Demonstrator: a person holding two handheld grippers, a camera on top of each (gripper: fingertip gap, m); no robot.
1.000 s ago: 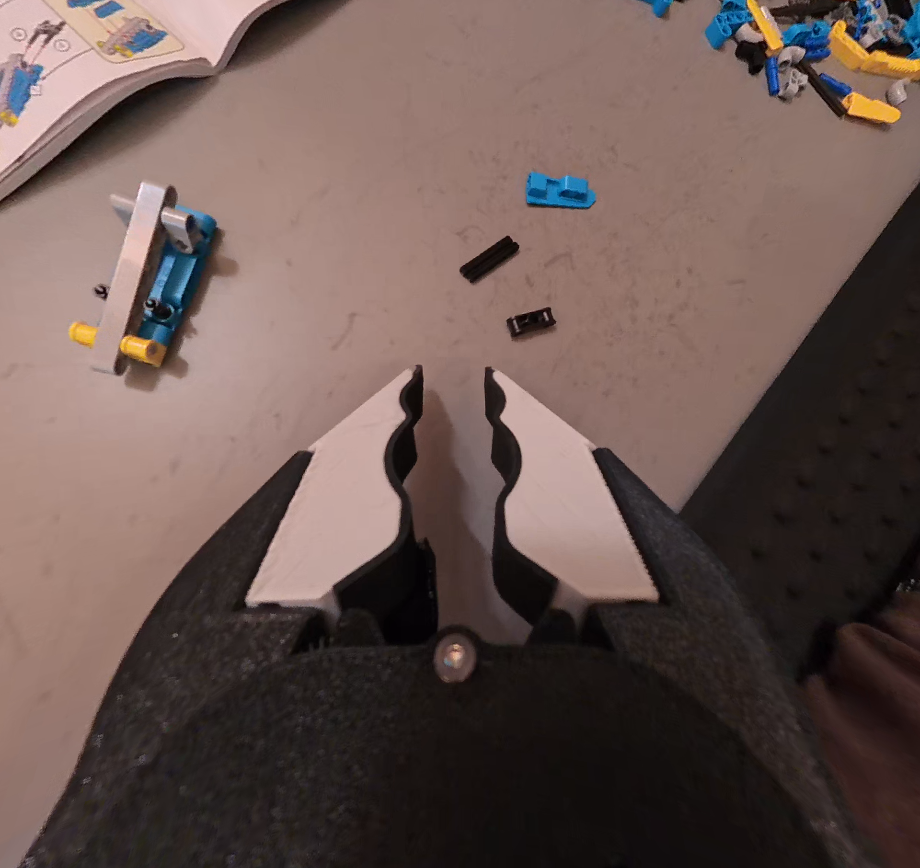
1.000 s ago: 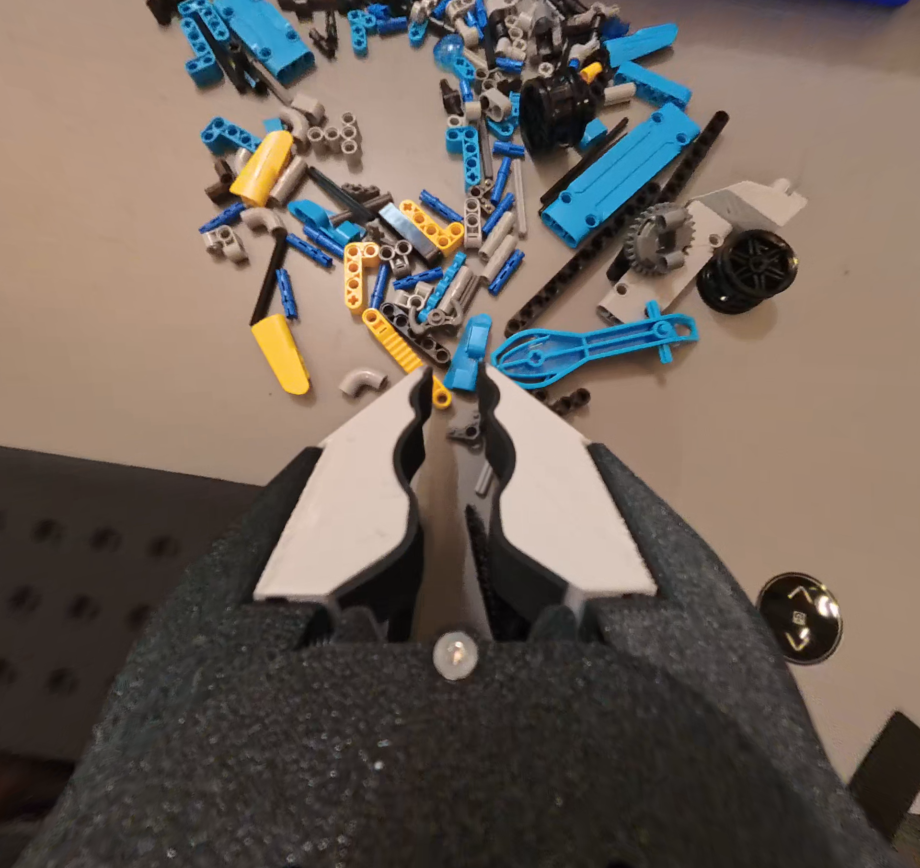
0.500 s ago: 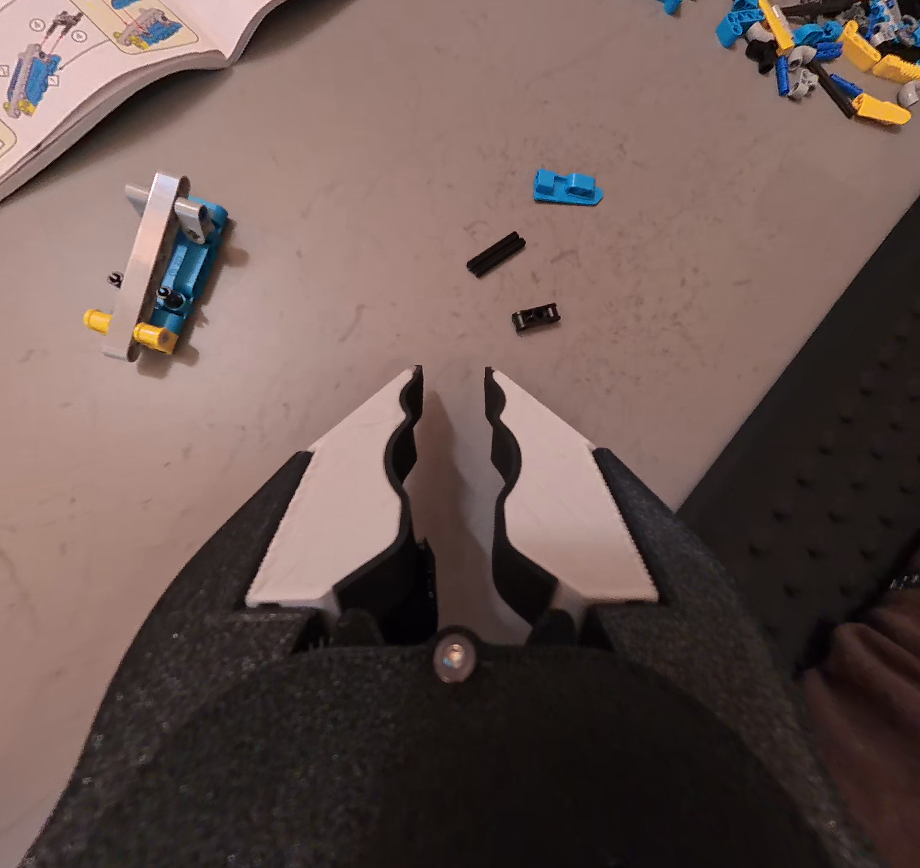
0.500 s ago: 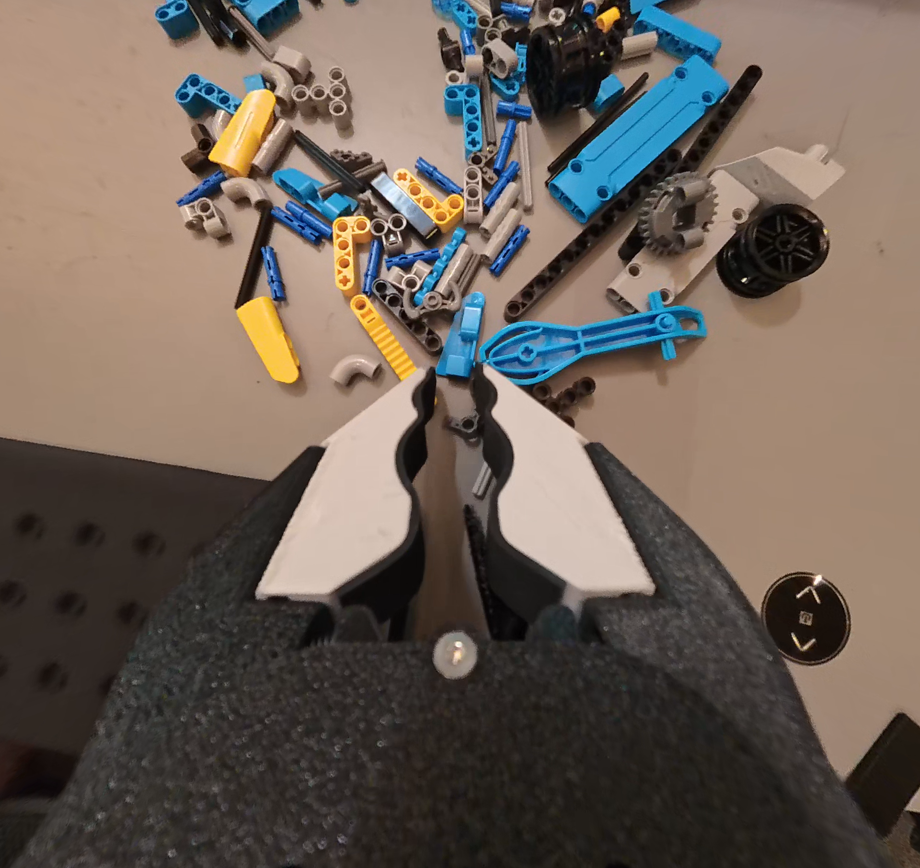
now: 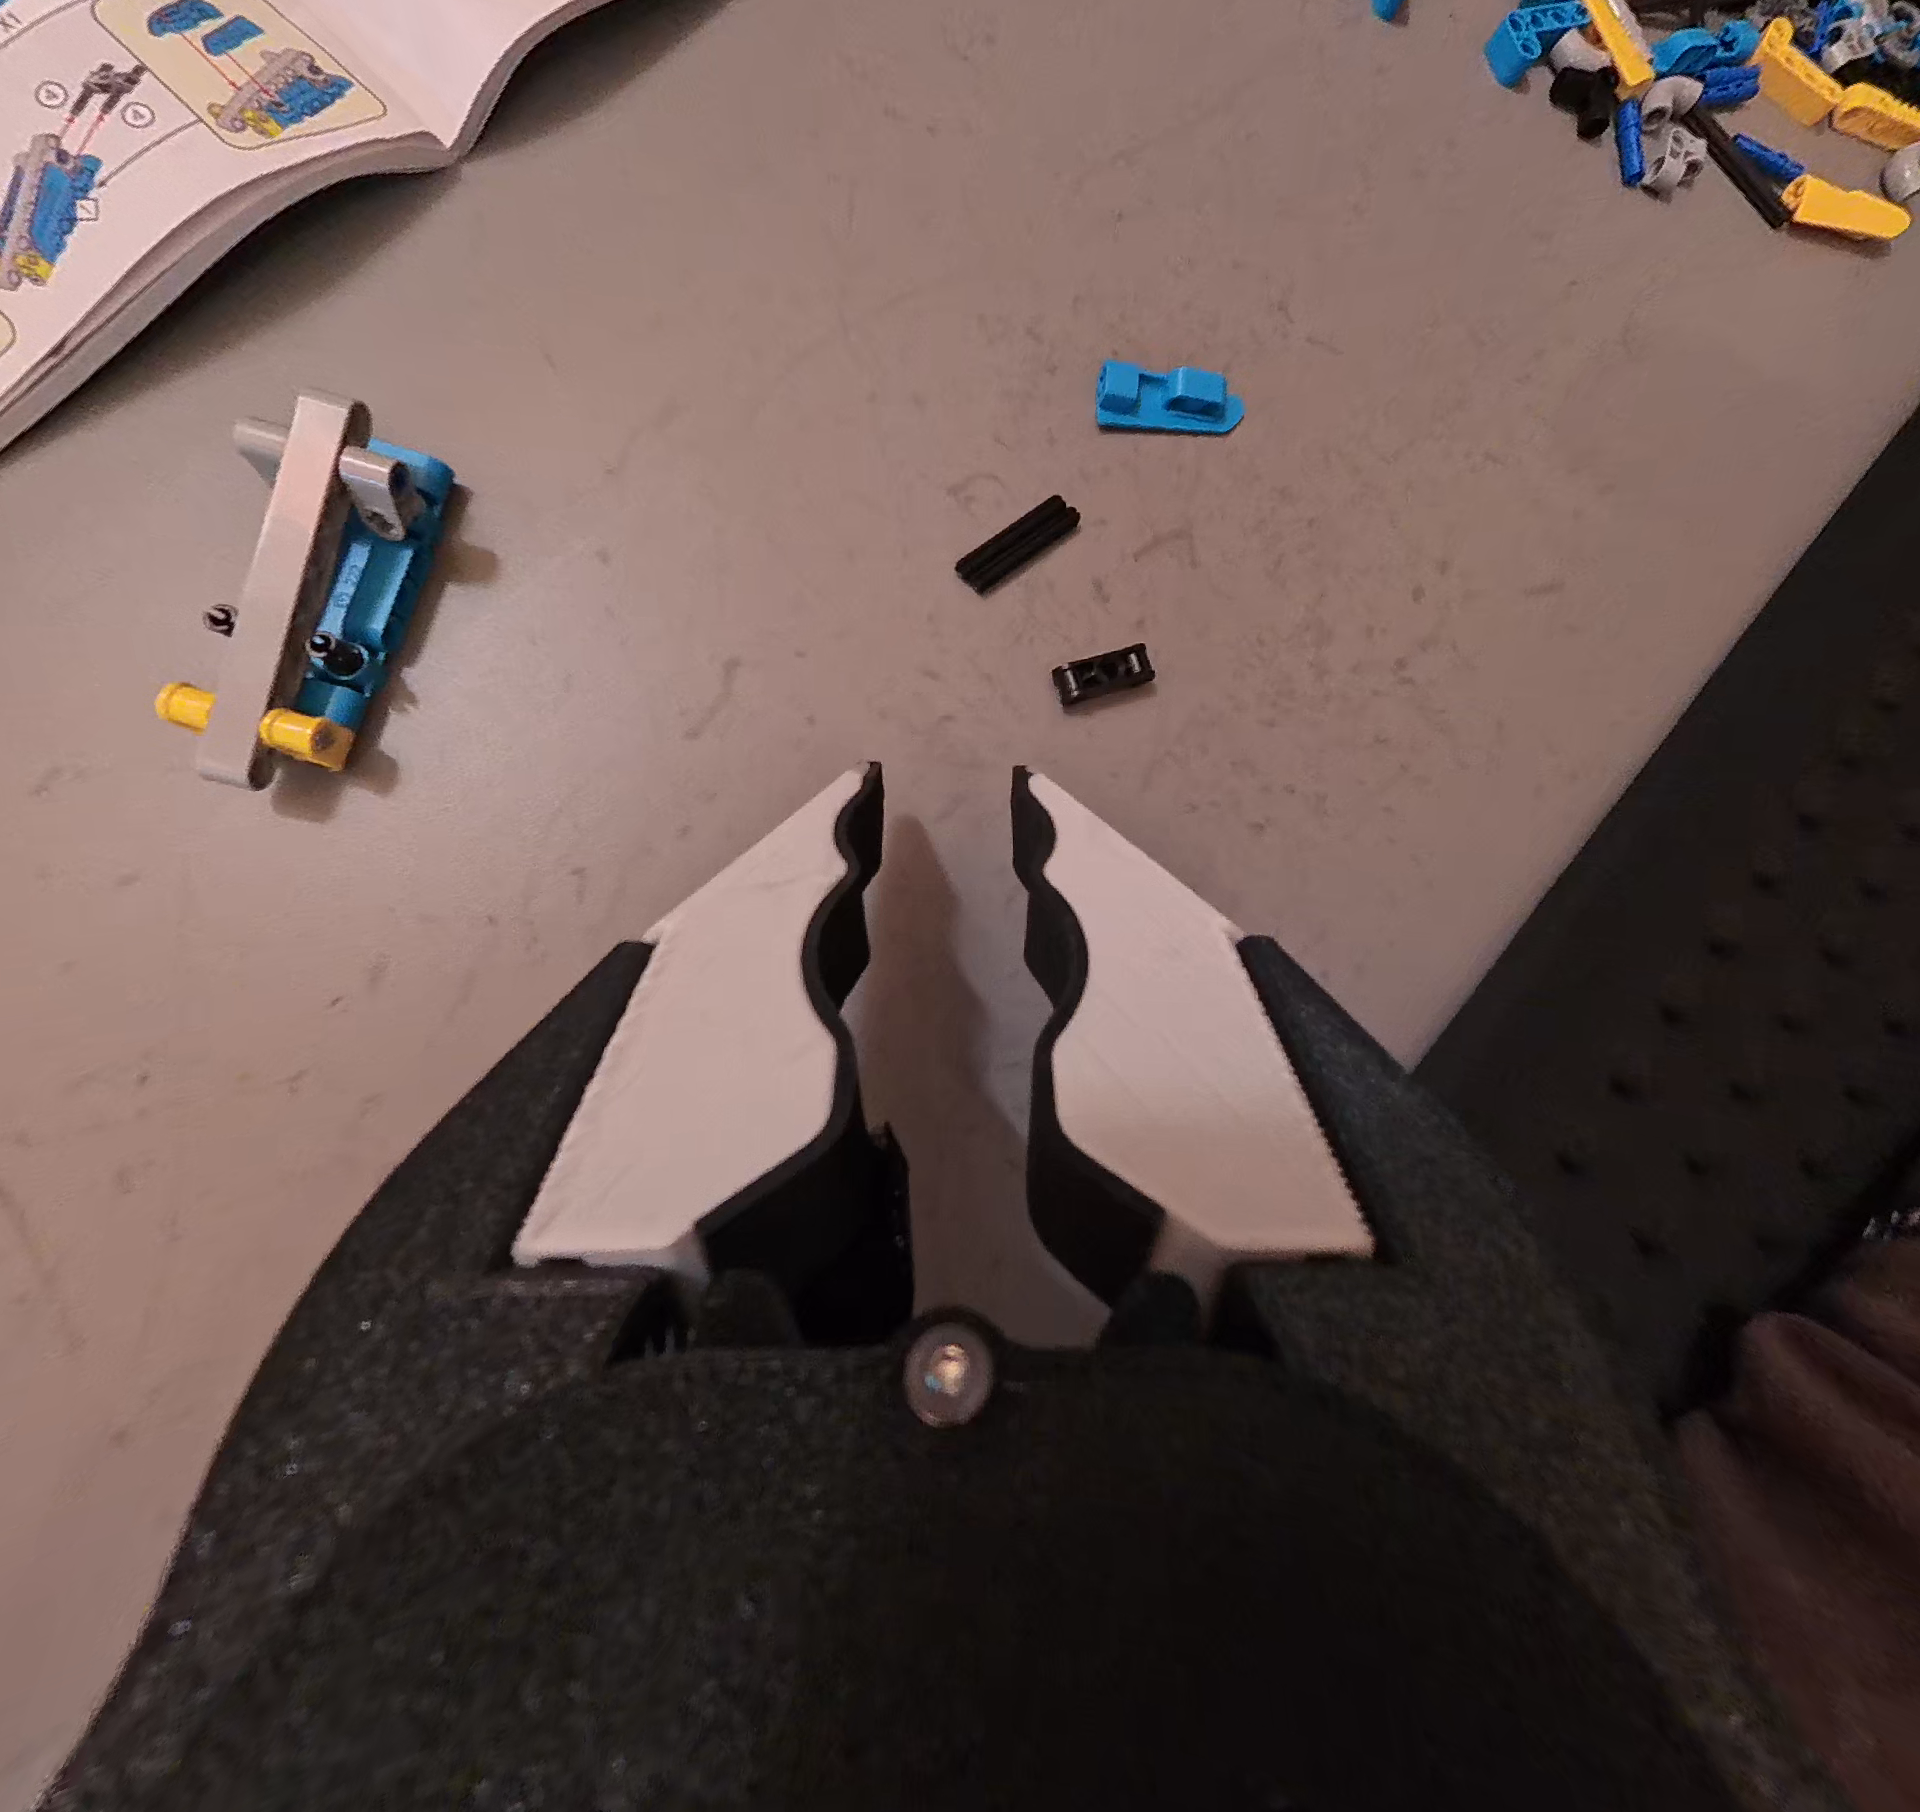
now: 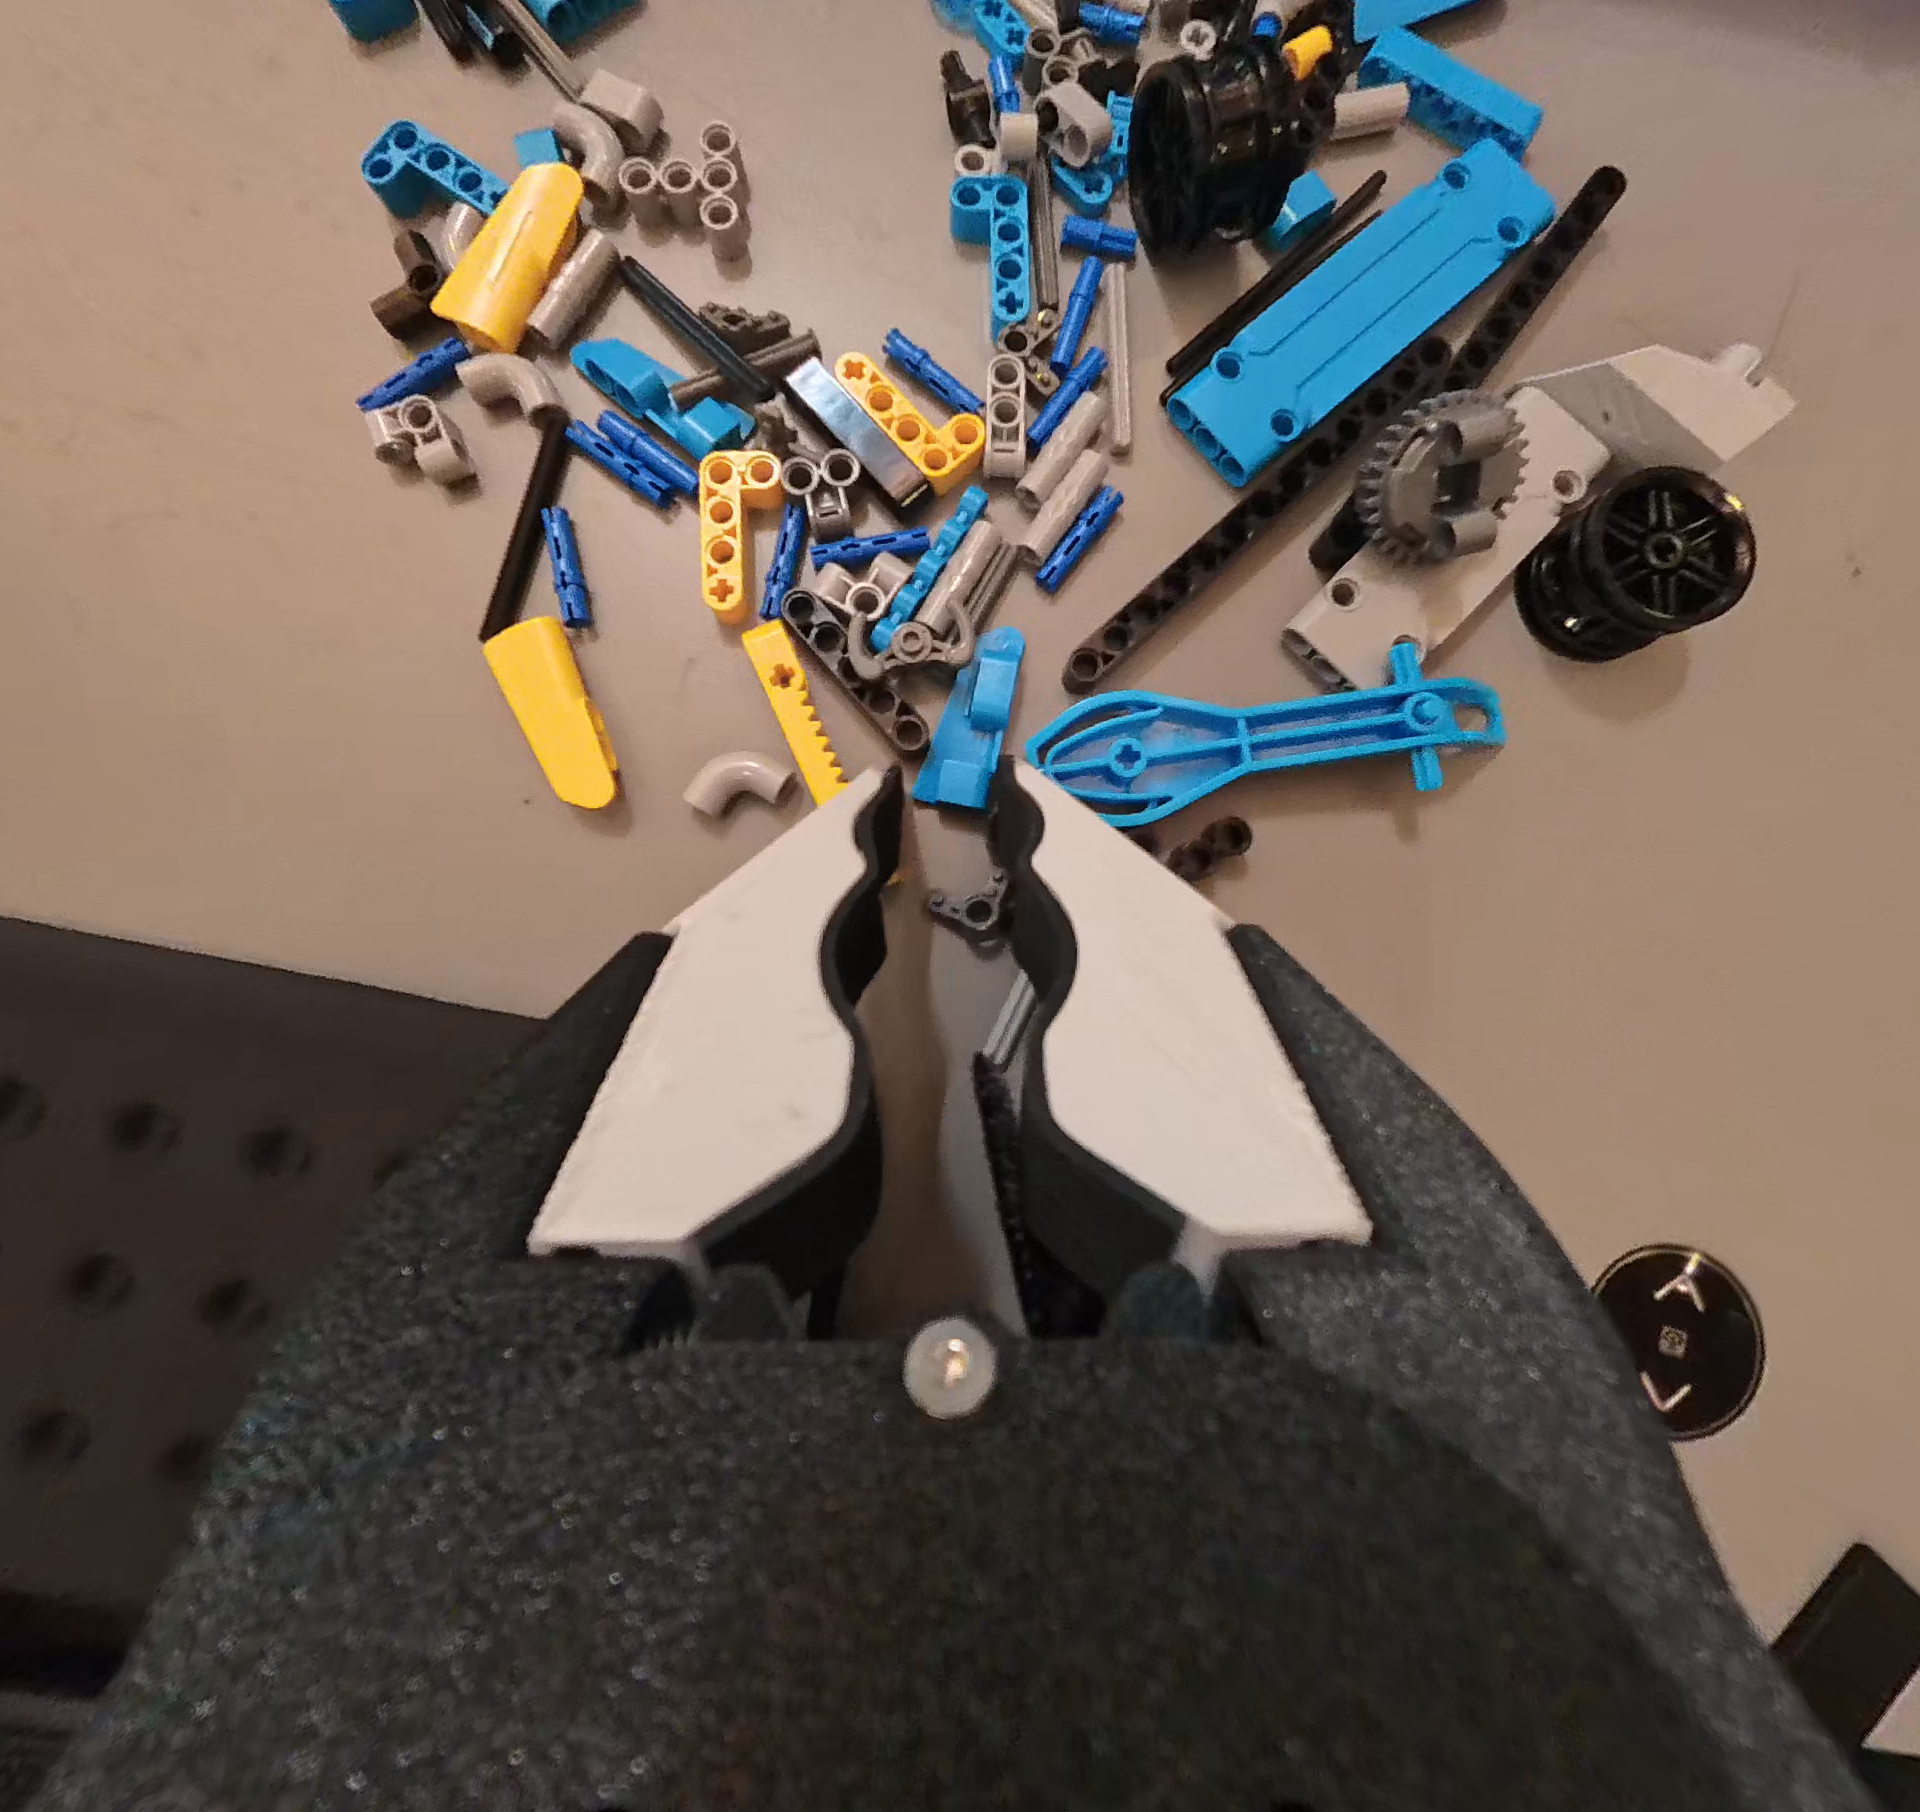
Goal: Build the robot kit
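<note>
My right gripper (image 6: 948, 775) hangs low over the near edge of a pile of loose building pieces (image 6: 935, 360). Its jaws stand a narrow gap apart, and the near end of a small blue curved piece (image 6: 977, 713) lies between the fingertips on the table. A small dark grey connector (image 6: 971, 910) lies under the gap. My left gripper (image 5: 945, 775) is open and empty above the grey table (image 5: 727, 308). A small black connector (image 5: 1103, 673), a black axle (image 5: 1018, 544) and a blue piece (image 5: 1169, 398) lie just ahead of it.
A part-built grey, blue and yellow assembly (image 5: 312, 588) lies to the left, below an open instruction booklet (image 5: 260, 48). A blue propeller-like piece (image 6: 1268, 739) and black wheels (image 6: 1642, 557) lie to the right. A black perforated mat (image 5: 1714, 931) borders the table; a round black disc (image 6: 1678, 1341) sits in it. Some 40 cm of space lies between my two pairs of fingers. My left gripper is the nearer one to the small black connector (image 5: 1103, 673): about 4 cm, against 35 cm. The black axle (image 5: 1018, 544) is about 6 cm from my left fingertips.
My right gripper has moved forward to the blue curved piece and its jaws have narrowed around the piece's end. My left gripper has barely shifted and stays open.
</note>
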